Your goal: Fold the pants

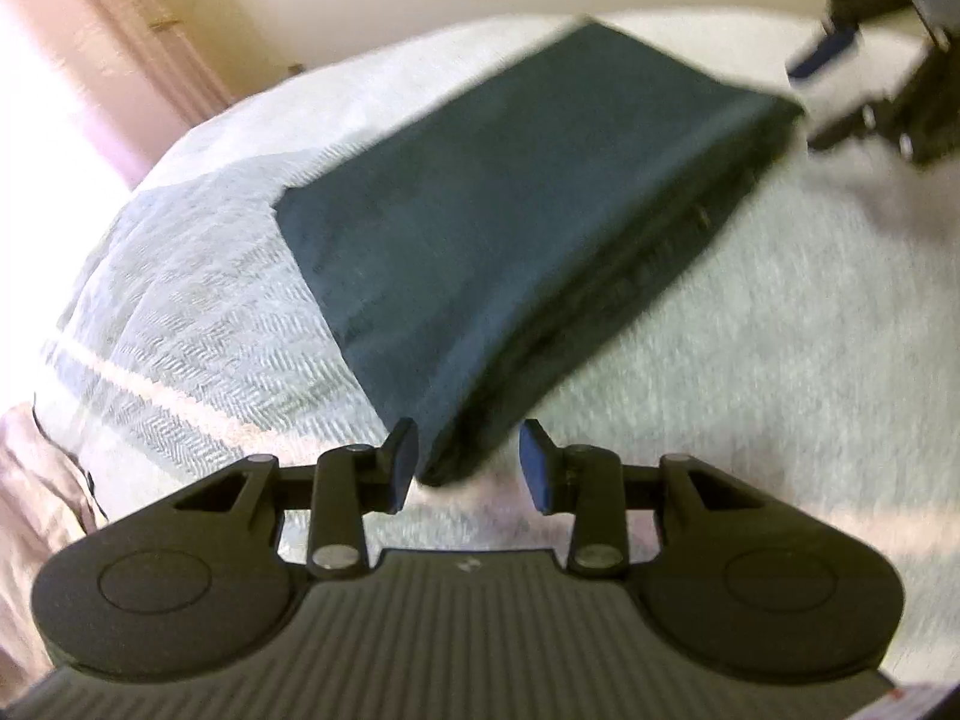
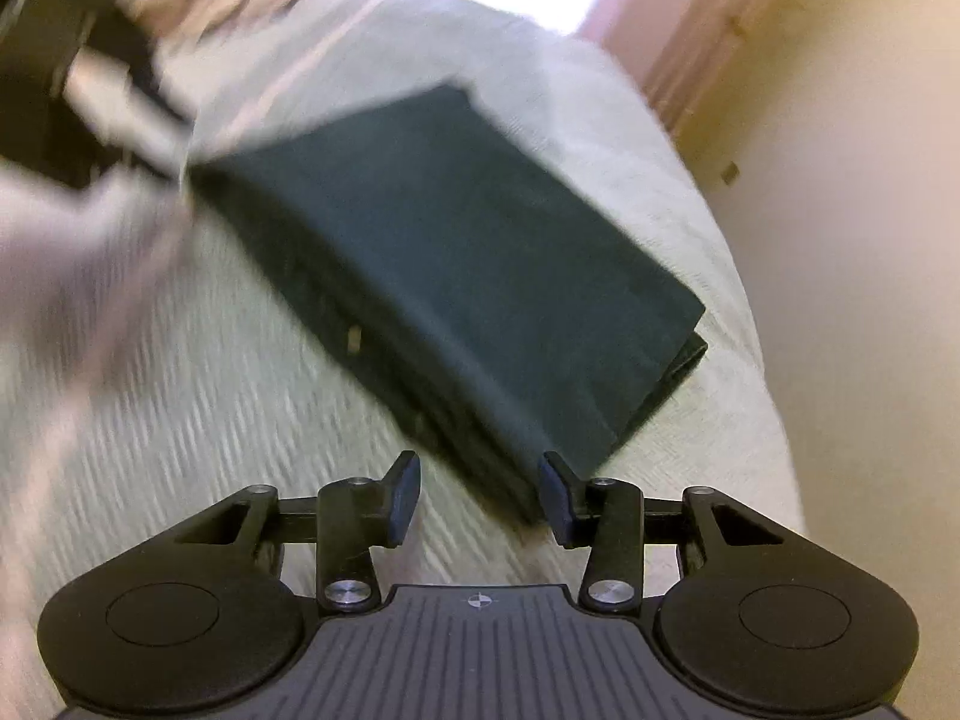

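Observation:
Dark blue-green pants [image 1: 510,222] lie folded into a thick rectangle on the bed [image 1: 750,330]. In the left wrist view my left gripper [image 1: 471,465] is open, and the near corner of the pants sits between its blue pads without being clamped. My right gripper [image 1: 864,72] shows blurred at the top right, just off the far corner. In the right wrist view the same pants [image 2: 468,258] stretch away from my open right gripper [image 2: 480,498], whose pads flank the near corner. My left gripper [image 2: 102,90] is a dark blur at the upper left.
A pale woven bedspread with a light stripe [image 1: 168,396] covers the bed. Pink curtains [image 1: 114,60] and a bright window stand beyond it. A cream wall [image 2: 852,240] runs along the bed's right side. A blurred sleeve [image 2: 66,276] crosses the left.

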The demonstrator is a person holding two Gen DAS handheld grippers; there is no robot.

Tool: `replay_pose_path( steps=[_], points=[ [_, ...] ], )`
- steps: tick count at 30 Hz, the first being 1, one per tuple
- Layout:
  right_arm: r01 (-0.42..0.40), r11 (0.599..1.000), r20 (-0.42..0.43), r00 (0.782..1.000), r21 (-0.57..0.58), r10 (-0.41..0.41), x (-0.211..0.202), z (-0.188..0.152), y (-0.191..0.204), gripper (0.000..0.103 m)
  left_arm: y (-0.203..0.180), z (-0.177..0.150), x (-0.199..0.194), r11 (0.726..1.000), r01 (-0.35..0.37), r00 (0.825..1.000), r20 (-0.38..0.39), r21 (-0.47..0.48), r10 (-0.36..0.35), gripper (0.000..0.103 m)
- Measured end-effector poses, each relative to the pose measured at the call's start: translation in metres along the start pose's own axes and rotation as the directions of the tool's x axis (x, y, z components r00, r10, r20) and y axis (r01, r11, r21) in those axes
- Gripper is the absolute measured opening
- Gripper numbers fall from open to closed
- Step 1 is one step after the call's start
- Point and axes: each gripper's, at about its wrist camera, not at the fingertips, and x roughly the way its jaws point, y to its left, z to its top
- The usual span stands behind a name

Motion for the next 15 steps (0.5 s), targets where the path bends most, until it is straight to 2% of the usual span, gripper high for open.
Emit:
replay_pose_path(
  steps=[3,5,7,8,9,11,15],
  points=[
    [-0.043,0.992,0.046,0.998,0.122,0.038,0.022,0.025,-0.015,0.037,0.0,0.01,0.003,0.993,-0.021,0.999,0.021,-0.119,0.024,0.033],
    [-0.085,0.979,0.013,0.996,0.187,0.084,0.04,0.04,-0.022,0.036,0.002,0.019,0.016,0.984,-0.005,1.0,-0.002,-0.178,0.005,0.032],
    [-0.122,0.968,-0.049,0.99,0.22,0.136,0.061,0.04,-0.024,0.036,-0.005,0.017,0.035,0.984,0.021,0.996,-0.076,-0.179,-0.035,0.033],
    [-0.133,0.968,-0.055,0.987,0.214,0.148,0.075,0.043,-0.027,0.036,-0.01,0.016,0.038,0.987,0.02,0.995,-0.094,-0.16,-0.036,0.033],
    [-0.144,0.967,-0.052,0.986,0.211,0.158,0.072,0.045,-0.028,0.036,-0.013,0.014,0.038,0.991,0.018,0.994,-0.1,-0.133,-0.031,0.033],
    [-0.176,0.956,-0.031,0.982,0.235,0.188,0.067,0.052,-0.04,0.036,-0.013,0.014,0.031,0.994,0.024,0.993,-0.111,-0.109,-0.036,0.033],
    [-0.172,0.936,0.05,0.985,0.309,0.164,0.061,0.071,-0.076,0.036,0.006,0.027,0.013,0.986,0.035,0.994,-0.092,-0.161,-0.05,0.033]
  ],
)
